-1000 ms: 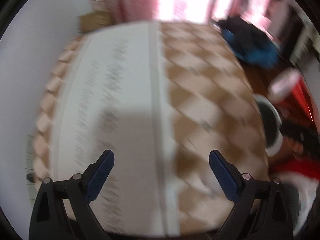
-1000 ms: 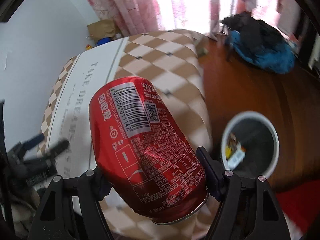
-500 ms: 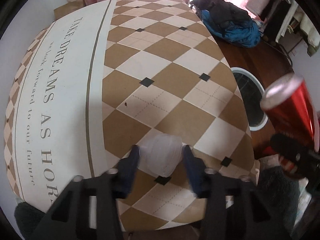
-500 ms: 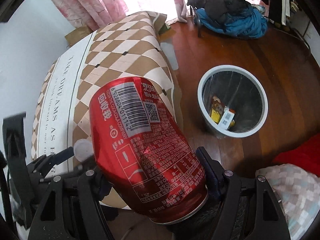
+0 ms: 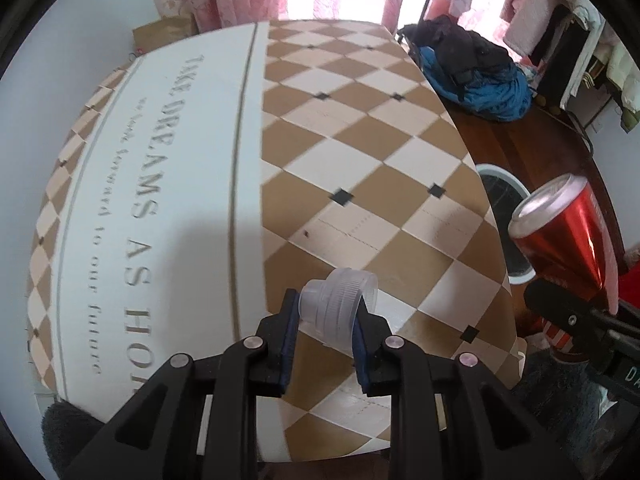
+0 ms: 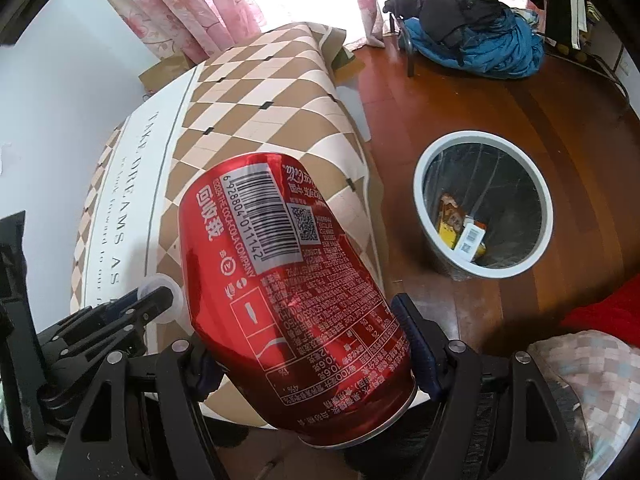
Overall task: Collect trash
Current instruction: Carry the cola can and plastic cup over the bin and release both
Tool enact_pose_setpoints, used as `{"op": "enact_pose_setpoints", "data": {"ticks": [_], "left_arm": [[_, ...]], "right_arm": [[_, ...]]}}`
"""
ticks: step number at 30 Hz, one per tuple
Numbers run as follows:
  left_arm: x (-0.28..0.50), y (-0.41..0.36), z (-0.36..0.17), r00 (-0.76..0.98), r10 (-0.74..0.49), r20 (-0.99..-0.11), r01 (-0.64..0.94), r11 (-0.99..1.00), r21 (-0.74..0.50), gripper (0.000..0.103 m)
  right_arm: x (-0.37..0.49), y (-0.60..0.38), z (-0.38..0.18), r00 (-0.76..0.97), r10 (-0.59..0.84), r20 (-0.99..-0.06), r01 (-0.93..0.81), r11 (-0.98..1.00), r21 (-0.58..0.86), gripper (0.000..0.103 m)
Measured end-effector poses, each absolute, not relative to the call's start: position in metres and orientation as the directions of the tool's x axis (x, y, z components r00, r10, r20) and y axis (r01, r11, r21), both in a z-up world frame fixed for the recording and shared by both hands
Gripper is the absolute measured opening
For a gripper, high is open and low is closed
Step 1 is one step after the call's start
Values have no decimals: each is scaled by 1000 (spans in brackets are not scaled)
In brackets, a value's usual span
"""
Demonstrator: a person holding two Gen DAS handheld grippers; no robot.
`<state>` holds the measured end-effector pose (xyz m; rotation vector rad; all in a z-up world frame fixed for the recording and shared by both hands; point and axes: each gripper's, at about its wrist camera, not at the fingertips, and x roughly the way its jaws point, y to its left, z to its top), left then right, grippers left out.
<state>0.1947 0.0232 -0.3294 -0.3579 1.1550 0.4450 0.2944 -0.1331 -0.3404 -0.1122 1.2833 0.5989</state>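
Observation:
A small clear plastic cup (image 5: 338, 306) sits squeezed between the blue pads of my left gripper (image 5: 326, 312), whose jaws are closing on it just above the checkered table cover (image 5: 360, 152). My right gripper (image 6: 312, 344) is shut on a dented red cola can (image 6: 288, 276), tilted with its barcode up. The same can (image 5: 564, 236) shows at the right edge of the left wrist view. From the right wrist view the left gripper (image 6: 160, 300) and the plastic cup (image 6: 160, 282) appear at the lower left. A white trash bin (image 6: 424, 208) with wrappers inside stands on the wooden floor.
The table cover has a white band with printed words (image 5: 160, 184) on its left side. A pile of blue and black clothes (image 6: 468, 32) lies on the floor by pink curtains (image 6: 180, 4). A red cloth (image 6: 600, 312) and a checked fabric (image 6: 592, 380) lie at lower right.
My left gripper went from wide open over a bare cover to closed around the plastic cup, squashing it. The right gripper swung with the can so the bin sits more in view.

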Motion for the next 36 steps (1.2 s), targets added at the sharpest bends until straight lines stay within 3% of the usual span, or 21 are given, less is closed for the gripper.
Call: {"op": "enact_pose_setpoints", "data": {"ticks": [8, 23, 30, 36], "left_arm": [[190, 31, -286, 395, 229, -890, -529, 849, -16, 21], [288, -20, -202, 563, 171, -808, -374, 925, -64, 21], [367, -66, -221, 555, 48, -830, -266, 956, -122, 21], [431, -91, -274, 455, -92, -886, -249, 942, -226, 21]], "right_arm": [[289, -128, -318, 167, 427, -888, -483, 821, 304, 76], [364, -188, -228, 332, 523, -785, -410, 829, 379, 76], [419, -246, -226, 397, 425, -814, -333, 893, 304, 76], [465, -289, -275, 367, 318, -874, -252, 939, 235, 76]]}}
